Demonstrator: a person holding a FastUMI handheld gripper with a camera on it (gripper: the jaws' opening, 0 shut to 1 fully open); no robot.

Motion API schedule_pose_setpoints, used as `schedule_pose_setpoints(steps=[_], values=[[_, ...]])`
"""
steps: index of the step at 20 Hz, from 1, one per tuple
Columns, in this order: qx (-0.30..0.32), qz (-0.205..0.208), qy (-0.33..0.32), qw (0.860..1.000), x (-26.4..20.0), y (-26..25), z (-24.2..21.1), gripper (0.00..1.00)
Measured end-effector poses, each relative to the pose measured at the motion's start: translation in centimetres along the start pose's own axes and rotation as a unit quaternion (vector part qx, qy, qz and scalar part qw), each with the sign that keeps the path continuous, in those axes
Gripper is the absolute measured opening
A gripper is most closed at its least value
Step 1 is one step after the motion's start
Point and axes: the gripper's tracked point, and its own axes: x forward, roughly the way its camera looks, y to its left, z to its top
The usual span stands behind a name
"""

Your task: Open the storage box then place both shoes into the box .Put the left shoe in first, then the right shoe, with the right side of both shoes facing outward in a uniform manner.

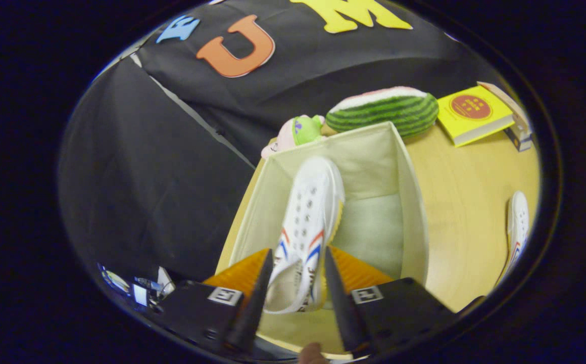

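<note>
Two shoes were on my list at this moment, one in hand and one waiting.

Item, far side of the box: a pink and green plush toy (298, 132), soft, resting against the box's rear corner.

Item: the storage box (414, 212), open, its walls of pale cream fabric, soft-sided and squared, standing on the wooden table (467, 212), whose top was smooth and light in grain.

Item: the gripper (298, 270), its fingers drawn in narrow around the heel end of the first shoe (310, 212). I judged both fingers to be pressing on it, though the contact itself sat low and was hard to read. The shoe was white canvas with rows of eyelets, red and blue stripes at the side and a pale rubber sole, toe pointing down into the box, along its left wall.

Risk, as I judged it: a grip taken so far back could let the toe swing or the shoe slip. Released askew, it might land on the wrong side or crowd the space meant for its mate. The soft wall could also buckle if nudged.

Item, beyond the box: a striped watermelon cushion (389, 112), rounded and ribbed.

Item: a yellow book (472, 114), flat, hard-cornered.

Item, well to the right on the table: the second shoe (518, 227), same white canvas, not yet boxed.
</note>
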Motion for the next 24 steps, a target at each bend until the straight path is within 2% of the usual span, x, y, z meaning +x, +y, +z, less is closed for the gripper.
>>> schedule_pose_setpoints(steps=[2,7,13,16,20,24], values=[[-0.041,-0.027,-0.013,0.999,-1.6,-0.5,0.7,1.0],[-0.105,-0.062,-0.056,0.991,-6.7,-1.7,3.3,1.0],[-0.136,-0.106,-0.055,0.984,-12.1,-6.5,2.6,1.0],[-0.156,-0.141,-0.051,0.976,-14.0,-10.6,2.3,1.0],[-0.146,-0.177,-0.033,0.973,-16.2,-17.3,0.7,1.0],[-0.126,-0.26,-0.009,0.957,-18.5,-26.6,-0.9,1.0]])
